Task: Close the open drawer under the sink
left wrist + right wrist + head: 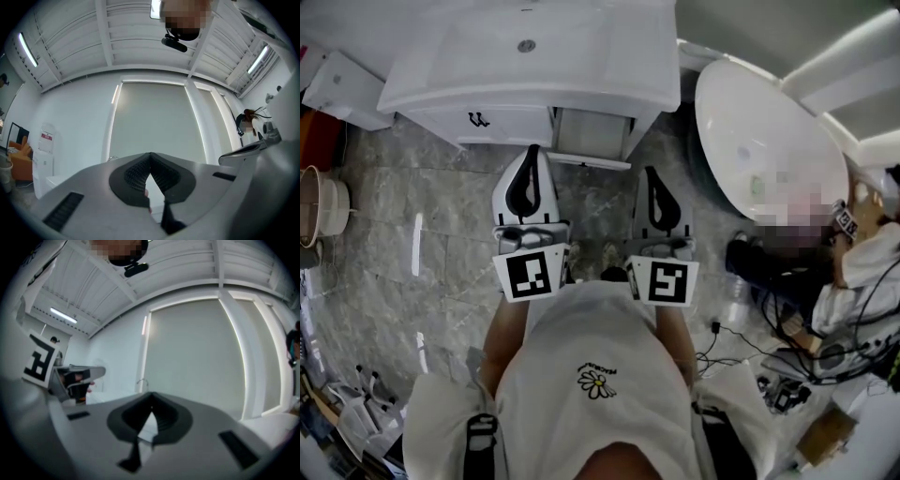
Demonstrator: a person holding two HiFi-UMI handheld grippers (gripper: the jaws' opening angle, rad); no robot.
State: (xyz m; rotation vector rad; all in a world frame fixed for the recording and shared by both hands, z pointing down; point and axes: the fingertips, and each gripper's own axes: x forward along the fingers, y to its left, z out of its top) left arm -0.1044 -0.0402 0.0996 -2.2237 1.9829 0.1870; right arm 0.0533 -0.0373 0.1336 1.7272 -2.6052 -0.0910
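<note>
Drawer: open under sink, at its front edge, right of centre.
Left gripper: jaws pressed together, empty.
Right gripper: likewise closed, empty.
Tip: push drawer front squarely, evenly.

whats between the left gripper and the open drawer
Nothing: in the head view only bare grey floor shows between the left gripper and the open drawer.

White oval tub at right (person beside it), grey marbled floor.
</note>
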